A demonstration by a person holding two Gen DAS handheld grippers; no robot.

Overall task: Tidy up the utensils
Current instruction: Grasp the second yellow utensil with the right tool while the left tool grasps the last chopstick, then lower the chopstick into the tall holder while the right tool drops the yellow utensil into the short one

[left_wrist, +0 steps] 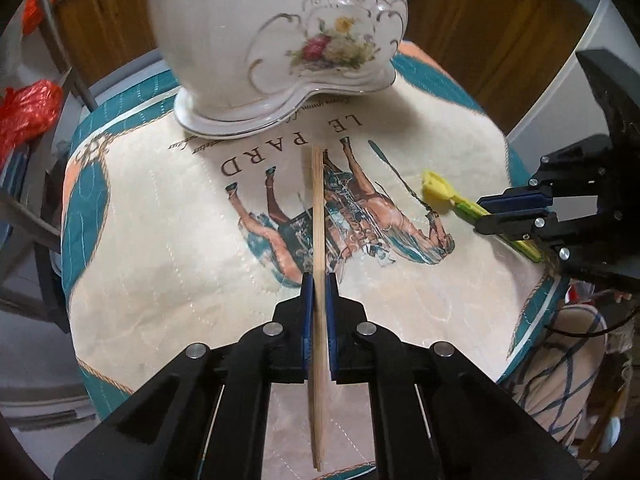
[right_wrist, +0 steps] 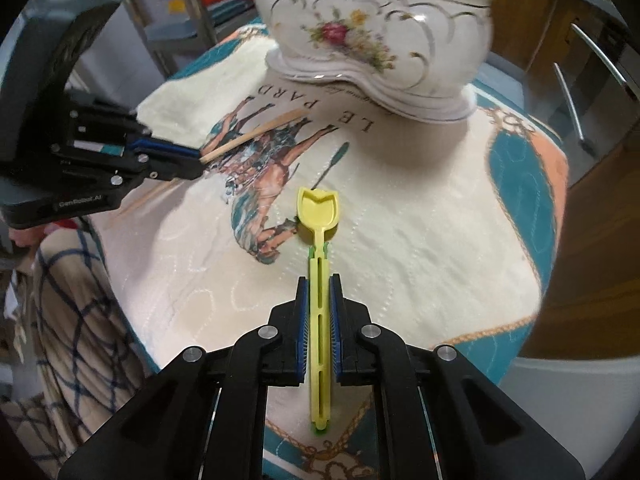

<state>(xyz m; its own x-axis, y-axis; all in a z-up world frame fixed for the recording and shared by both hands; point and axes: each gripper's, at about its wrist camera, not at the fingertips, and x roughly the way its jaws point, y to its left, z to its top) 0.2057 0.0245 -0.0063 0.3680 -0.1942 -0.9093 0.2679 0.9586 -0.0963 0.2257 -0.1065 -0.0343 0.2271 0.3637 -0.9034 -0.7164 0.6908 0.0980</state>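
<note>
A: What does the left gripper (left_wrist: 319, 280) have?

B: Its jaws are clamped on a pair of wooden chopsticks (left_wrist: 318, 216). The blue pads press them from both sides, and the sticks run forward above the horse picture on the cloth (left_wrist: 160, 248), with their far tips near the base of the holder.

A: And the right gripper (right_wrist: 319, 282)?

B: Clamped as well, on the slotted handle of a yellow spoon (right_wrist: 319, 216). The scoop end points ahead, just past the horse's legs. A green piece shows behind the yellow handle.

A: Where is the holder?

B: The white china holder (right_wrist: 380, 28) with painted flowers and gold trim stands at the far side of the cloth, over the printed letters. Something yellow-green pokes out of its top.

A: Are the two grippers close together?

B: They are side by side over the cloth, apart, each angled down.
</note>
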